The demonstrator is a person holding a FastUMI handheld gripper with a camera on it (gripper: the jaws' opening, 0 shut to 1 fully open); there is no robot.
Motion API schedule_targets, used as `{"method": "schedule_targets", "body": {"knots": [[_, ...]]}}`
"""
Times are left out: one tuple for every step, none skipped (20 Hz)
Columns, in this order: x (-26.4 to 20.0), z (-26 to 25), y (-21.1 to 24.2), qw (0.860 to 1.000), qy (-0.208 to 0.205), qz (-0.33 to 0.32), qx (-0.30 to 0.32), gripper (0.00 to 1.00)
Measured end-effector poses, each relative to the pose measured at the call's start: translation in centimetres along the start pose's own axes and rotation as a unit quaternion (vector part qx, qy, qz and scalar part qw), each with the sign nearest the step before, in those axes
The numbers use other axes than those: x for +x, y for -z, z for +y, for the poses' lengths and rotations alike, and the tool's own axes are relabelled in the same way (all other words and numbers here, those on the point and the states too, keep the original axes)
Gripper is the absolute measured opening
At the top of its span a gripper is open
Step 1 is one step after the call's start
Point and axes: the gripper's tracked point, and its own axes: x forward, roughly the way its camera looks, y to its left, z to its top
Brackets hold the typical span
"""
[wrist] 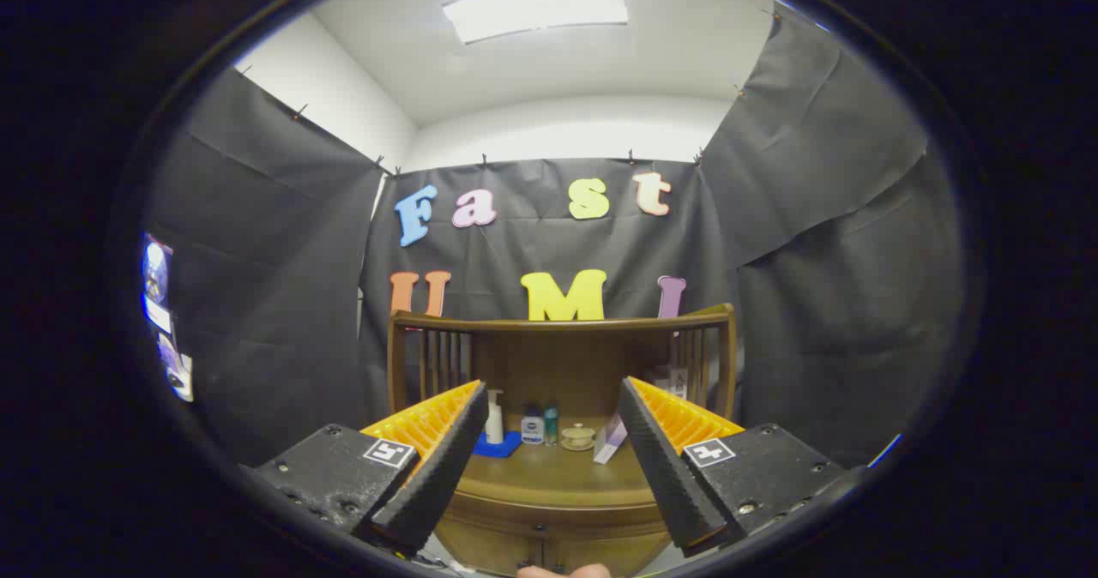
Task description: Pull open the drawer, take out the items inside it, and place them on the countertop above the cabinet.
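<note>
- The drawer [549,522] sits in the front of the wooden cabinet [549,544], low between the fingers and beyond them; it looks closed, and its handle is too small to make out.
- The countertop [558,475] lies just above the drawer, with a bare stretch of wood on its near side.
- The gripper [549,415] is spread wide and holds nothing; its fingers frame the cabinet from left and right, well short of it.
- At the far side of the countertop stand a white pump bottle [494,417] on a blue cloth [499,445], then to the right a small jar [532,430], a slim bottle [551,424] and a small lidded pot [578,436].
- Farther right a pale box [610,441] leans, partly hidden behind the right finger.
- A wooden railing [562,325] with slats rises behind and beside these things.
- A fingertip [562,571] of a person shows at the very near edge, below the cabinet.
</note>
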Motion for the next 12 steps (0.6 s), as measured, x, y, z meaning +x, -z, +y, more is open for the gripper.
{"method": "schedule_targets", "body": {"knots": [[0.03, 0.21, 0.05, 1.0, -0.001, 0.0, 0.003, 0.99], [-0.08, 0.24, 0.2, 1.0, -0.002, -0.001, 0.007, 0.99], [-0.12, 0.2, 0.33, 1.0, -0.001, -0.001, 0.011, 0.99], [-0.04, 0.14, 0.36, 1.0, -0.002, 0.0, 0.015, 0.99], [0.05, 0.22, 0.41, 1.0, -0.004, 0.0, 0.017, 0.99], [0.27, 0.16, 0.22, 1.0, -0.005, 0.001, 0.018, 0.99], [0.24, 0.05, 0.1, 1.0, -0.004, 0.001, 0.018, 0.99], [0.27, -0.05, -0.19, 1.0, -0.004, 0.0, 0.018, 0.99], [0.29, 0.0, -0.45, 1.0, -0.004, -0.002, 0.018, 0.99], [0.42, 0.05, -0.53, 1.0, -0.005, -0.005, 0.018, 0.99], [0.34, 0.32, -0.39, 1.0, -0.007, -0.008, 0.018, 0.99], [0.48, 0.43, -0.1, 1.0, -0.008, -0.006, 0.017, 0.99]]}}
